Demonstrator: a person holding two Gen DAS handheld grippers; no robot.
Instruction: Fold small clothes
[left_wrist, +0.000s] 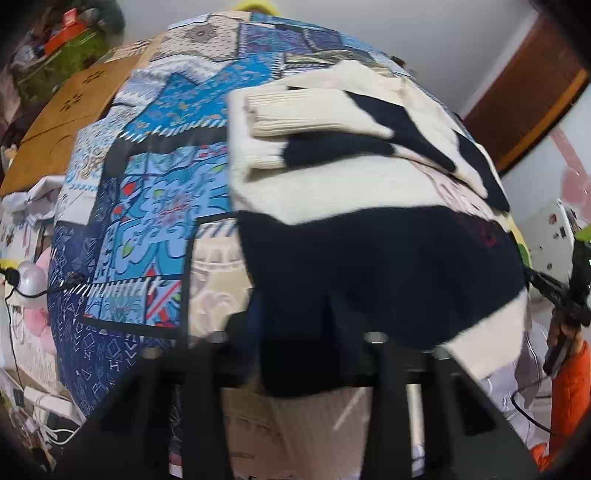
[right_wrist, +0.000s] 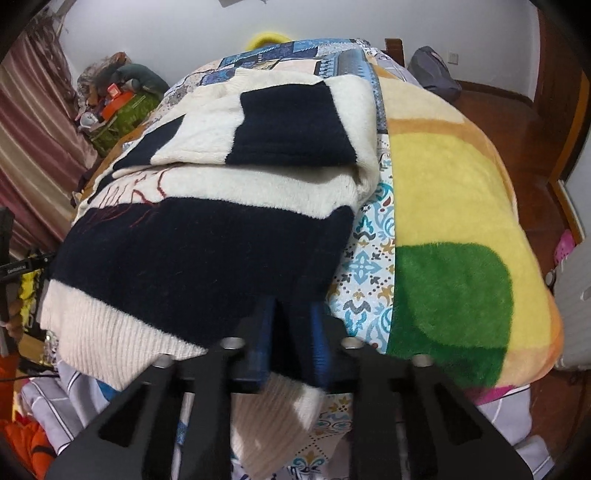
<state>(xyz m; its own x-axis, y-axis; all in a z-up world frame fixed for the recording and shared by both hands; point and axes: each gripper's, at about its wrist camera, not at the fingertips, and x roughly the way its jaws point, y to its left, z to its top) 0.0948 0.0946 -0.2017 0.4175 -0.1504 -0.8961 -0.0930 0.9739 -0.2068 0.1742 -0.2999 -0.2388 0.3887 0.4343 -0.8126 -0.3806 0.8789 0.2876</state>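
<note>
Nearest the lens in the right wrist view, the right gripper (right_wrist: 291, 332) is clenched on the sweater (right_wrist: 207, 236) — its blue pads pinch the dark band just above the ribbed cream hem, which hangs below the fingers at bottom centre. In the left wrist view the left gripper (left_wrist: 295, 332) meets the same hem edge low in the frame, and dark cloth drapes over its fingers; it appears to be grasping the sweater too, though blur hides the pads. The sweater lies across the middle of both frames on the patterned quilt (left_wrist: 147, 206), sleeves already folded over the body toward the top. A fleece blanket (right_wrist: 450, 206) lies just beside it at the right of the right wrist view.

The likely next move is carrying the hem up over the body. The risk — thick, fuzzy knit slipping from one gripper mid-lift, leaving the fold skewed. Uneven lifting could also drag the tucked sleeves loose or shift the quilt under it.
</note>
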